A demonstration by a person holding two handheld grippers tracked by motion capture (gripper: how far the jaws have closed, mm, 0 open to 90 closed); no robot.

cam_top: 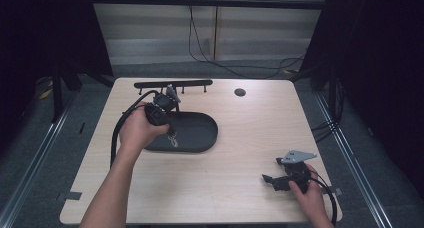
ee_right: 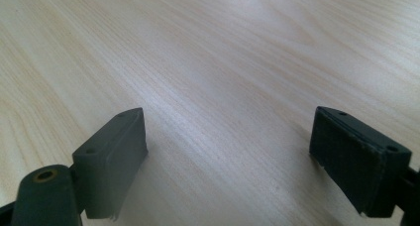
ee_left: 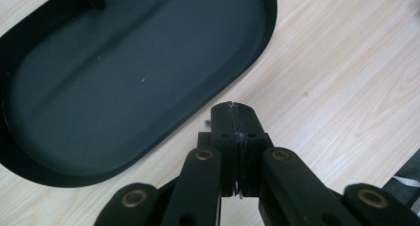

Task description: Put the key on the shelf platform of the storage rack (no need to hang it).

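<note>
left gripper [ee_left: 233,109] closed (own view), beside tray [ee_left: 270,18] — rack [cam_top: 172,83] overhead

Left gripper [ee_left: 233,137] raised with jaws pressed together; right gripper [ee_right: 228,156] low, jaws spread wide.

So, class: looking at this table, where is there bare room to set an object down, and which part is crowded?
Bare wood spans the middle and right of the pale wooden table, between the black oval tray and the right tongs. The near-left edge is free too. It is crowded far-left, where the left tongs hover by the tray and the black bar rack.
</note>
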